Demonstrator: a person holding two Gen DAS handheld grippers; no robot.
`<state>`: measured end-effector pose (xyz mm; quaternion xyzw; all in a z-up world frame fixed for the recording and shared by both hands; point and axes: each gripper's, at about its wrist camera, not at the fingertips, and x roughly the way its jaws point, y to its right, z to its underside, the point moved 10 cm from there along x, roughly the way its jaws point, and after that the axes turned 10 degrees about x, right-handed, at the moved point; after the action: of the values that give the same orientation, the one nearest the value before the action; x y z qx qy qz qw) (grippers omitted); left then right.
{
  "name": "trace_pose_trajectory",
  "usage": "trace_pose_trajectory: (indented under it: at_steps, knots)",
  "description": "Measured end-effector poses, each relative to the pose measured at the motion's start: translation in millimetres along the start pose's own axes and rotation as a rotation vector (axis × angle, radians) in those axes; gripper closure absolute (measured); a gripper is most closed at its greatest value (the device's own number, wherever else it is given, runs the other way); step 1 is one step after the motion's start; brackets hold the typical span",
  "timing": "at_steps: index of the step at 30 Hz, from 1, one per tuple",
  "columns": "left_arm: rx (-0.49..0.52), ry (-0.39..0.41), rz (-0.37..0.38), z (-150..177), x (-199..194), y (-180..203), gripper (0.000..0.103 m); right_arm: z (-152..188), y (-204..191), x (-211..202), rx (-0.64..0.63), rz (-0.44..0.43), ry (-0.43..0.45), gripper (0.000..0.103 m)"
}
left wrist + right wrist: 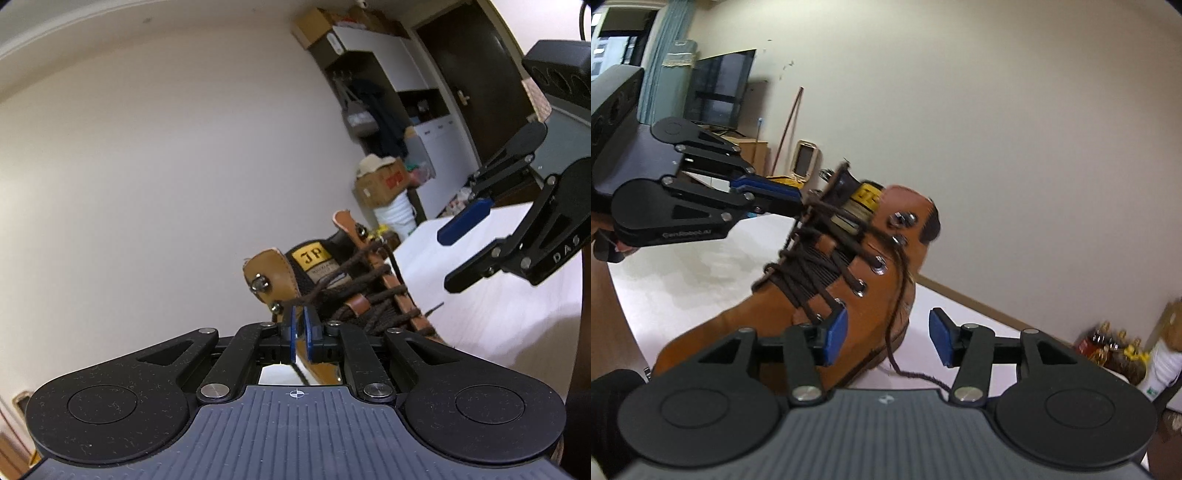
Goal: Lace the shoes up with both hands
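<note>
We are working on a tan leather lace-up boot [798, 317] that is standing on the white counter [701, 273], filling the middle of the right wrist frame with its toe toward the lower left. Its dark brown braided lace [812, 273] is crossing through metal eyelets up to the hooks near the collar, where a black tongue is carrying a yellow label.

Our left claw [300, 325] is sitting at the lower middle of the left wrist frame, its blue pads only a sliver apart around the lace beside the upper hooks; we cannot tell whether they are pressing on it, though it looks placed there to keep that strand taut.

Our right claw [888, 336] is standing wide apart and holding nothing, with the loose, fuzzy lace end [899, 306] hanging down between its pads, probably so we can regrip.
</note>
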<state>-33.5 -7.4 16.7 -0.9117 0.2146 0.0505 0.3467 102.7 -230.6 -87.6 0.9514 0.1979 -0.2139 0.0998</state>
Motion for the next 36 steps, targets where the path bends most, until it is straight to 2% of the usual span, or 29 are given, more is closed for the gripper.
trace_pose_trajectory:
  at_steps: [1,5,8,10,16,21,28,33,34,35,36]
  knots:
    - [0.009,-0.001,0.000,0.0,1.2,0.7,0.085,0.9,1.6,0.1,0.010,0.001,-0.001,0.050]
    - [0.035,0.000,0.001,-1.1,2.8,2.5,0.083,3.9,5.8,2.5,0.047,-0.001,-0.005,0.049]
    - [-0.011,0.027,0.006,-2.3,-4.5,-1.7,0.070,3.2,10.1,5.4,0.088,-0.011,-0.002,0.049]
    - [-0.037,0.026,-0.007,1.2,-9.4,-6.5,0.070,0.1,13.8,6.6,0.117,-0.026,0.015,0.050]
    - [-0.111,-0.031,0.014,21.1,-7.9,-17.4,0.077,-6.7,18.6,22.7,0.150,-0.078,0.019,0.066]
    - [-0.166,-0.052,0.027,30.3,-2.2,-24.6,0.076,-4.8,16.2,40.4,0.116,-0.079,0.003,0.066]
    - [-0.217,-0.054,0.078,33.8,7.7,-29.4,0.076,-6.2,18.0,47.0,0.067,-0.058,0.042,0.067]
    - [-0.243,-0.066,0.146,35.2,20.8,-34.5,0.079,-3.8,6.6,48.6,-0.011,-0.078,0.035,0.087]
    - [-0.259,-0.067,0.162,36.5,22.6,-36.7,0.086,-3.0,6.1,49.3,-0.008,-0.083,0.030,0.091]
    - [-0.269,-0.070,0.172,37.6,23.7,-38.0,0.100,-2.4,5.9,49.7,-0.004,-0.088,0.026,0.096]
    - [-0.279,-0.071,0.187,38.4,25.0,-38.2,0.101,-2.6,5.9,49.2,0.004,-0.093,0.023,0.098]
